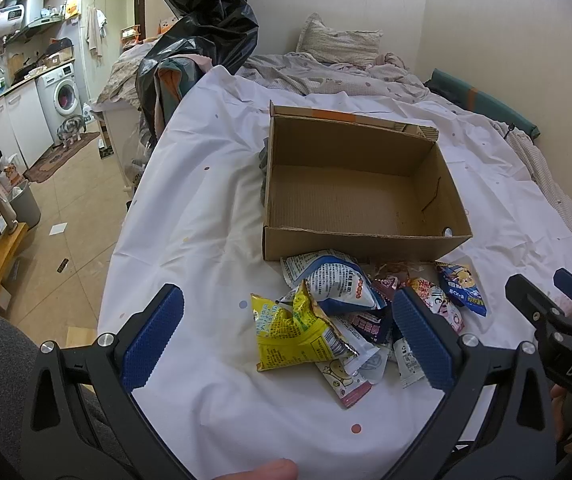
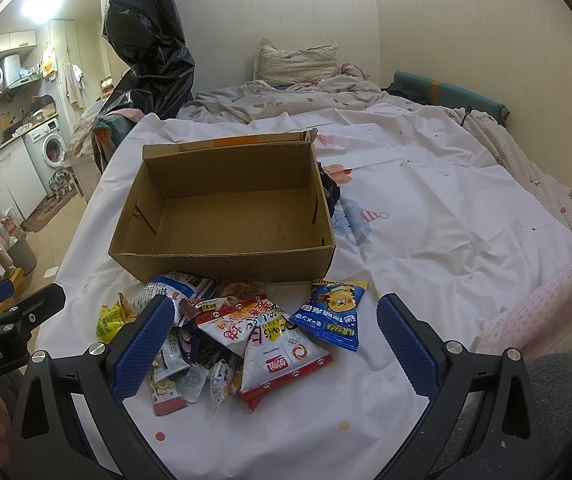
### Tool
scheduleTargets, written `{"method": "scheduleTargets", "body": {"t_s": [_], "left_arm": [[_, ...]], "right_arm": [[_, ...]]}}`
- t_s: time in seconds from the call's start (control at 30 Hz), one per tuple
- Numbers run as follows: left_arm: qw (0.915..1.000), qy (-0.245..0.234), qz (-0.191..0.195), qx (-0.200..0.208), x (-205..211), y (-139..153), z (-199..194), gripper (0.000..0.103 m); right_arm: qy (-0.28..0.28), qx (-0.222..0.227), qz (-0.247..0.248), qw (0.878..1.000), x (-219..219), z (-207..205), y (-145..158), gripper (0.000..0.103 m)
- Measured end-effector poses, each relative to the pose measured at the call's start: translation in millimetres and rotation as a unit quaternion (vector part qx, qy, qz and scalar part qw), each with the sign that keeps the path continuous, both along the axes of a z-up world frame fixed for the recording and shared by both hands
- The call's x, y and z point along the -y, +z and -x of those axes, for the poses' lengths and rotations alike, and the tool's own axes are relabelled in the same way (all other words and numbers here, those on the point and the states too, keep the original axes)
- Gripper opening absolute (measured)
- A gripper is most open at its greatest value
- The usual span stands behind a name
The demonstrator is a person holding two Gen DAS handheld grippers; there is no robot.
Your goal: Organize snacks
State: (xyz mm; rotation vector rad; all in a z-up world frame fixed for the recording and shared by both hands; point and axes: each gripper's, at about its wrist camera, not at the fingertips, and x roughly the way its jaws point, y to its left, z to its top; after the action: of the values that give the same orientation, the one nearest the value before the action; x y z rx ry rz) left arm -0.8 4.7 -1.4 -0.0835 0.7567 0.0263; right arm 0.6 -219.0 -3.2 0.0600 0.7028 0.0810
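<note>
An open, empty cardboard box [image 1: 357, 188] [image 2: 226, 208] sits on a white sheet on the bed. A pile of snack packets lies just in front of it: a yellow packet [image 1: 289, 332] [image 2: 112, 320], a white and blue packet [image 1: 333, 280], a blue packet with a bear [image 2: 331, 312] [image 1: 461, 288], and a red and white packet [image 2: 278, 356]. My left gripper [image 1: 286, 340] is open above the yellow packet. My right gripper [image 2: 276, 344] is open above the red and white packet. Neither holds anything.
The white sheet [image 1: 206, 200] covers the bed, with a crumpled duvet and pillow [image 2: 297, 64] behind. A black plastic bag [image 1: 206, 32] hangs at the bed's left. The bed's edge drops to a tiled floor [image 1: 74, 208] on the left.
</note>
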Motion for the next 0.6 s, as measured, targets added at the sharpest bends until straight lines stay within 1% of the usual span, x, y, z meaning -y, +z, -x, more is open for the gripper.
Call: {"method": "scheduleTargets", "body": {"t_s": [0.6], "left_arm": [[1.0, 0.004, -0.003, 0.002, -1.1, 7.1, 3.6, 0.103]], "right_arm": [[0.0, -0.001, 0.001, 1.0, 3.4, -4.2, -3.0, 0.103]]}}
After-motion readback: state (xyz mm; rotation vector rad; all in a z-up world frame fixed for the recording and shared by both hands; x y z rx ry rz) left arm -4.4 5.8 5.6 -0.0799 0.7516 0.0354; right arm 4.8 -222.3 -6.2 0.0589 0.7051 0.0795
